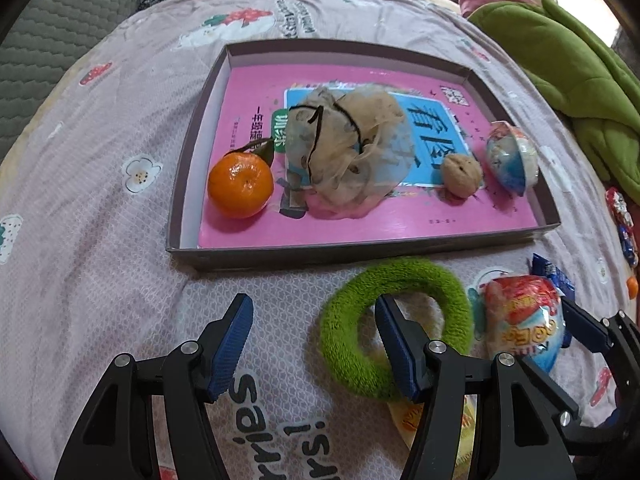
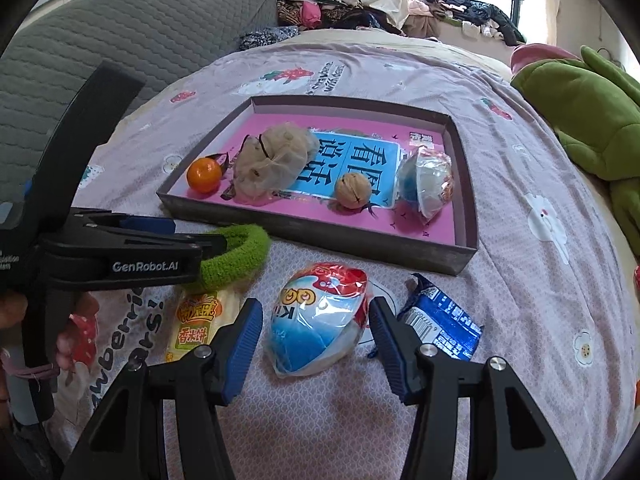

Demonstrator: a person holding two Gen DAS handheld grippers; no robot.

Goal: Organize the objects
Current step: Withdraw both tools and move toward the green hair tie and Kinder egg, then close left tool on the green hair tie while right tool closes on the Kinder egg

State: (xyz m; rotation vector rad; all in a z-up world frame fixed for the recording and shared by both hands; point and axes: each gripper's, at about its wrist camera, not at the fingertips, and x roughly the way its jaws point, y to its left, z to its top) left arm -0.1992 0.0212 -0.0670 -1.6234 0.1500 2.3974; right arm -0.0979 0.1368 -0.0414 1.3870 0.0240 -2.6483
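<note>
Beside tray (image 2: 320,236) edge, egg (image 2: 320,320) between fingers (image 2: 244,344)

- In the tray (image 2: 464,184): orange (image 2: 204,175) at the left end, mesh pouch (image 2: 272,162), walnut (image 2: 353,191), wrapped egg (image 2: 430,182) rightmost.
- Before its near edge on the bed (image 2: 520,280): ring (image 2: 236,256), second egg (image 2: 320,320), snack packet (image 2: 444,326).

Yellow snack packet (image 1: 404,420): mostly hidden under green fuzzy ring (image 1: 352,344) and left gripper finger, lower centre of left wrist view. Blue wrapper (image 1: 554,274): only corner visible behind wrapped egg toy (image 1: 524,324). Ring's left part in right wrist view hidden behind left gripper (image 2: 176,236). Red-blue wrapper (image 1: 622,224) at right edge: cut off, print unreadable. Clothes pile (image 2: 320,8) at upper centre: items indistinguishable.
</note>
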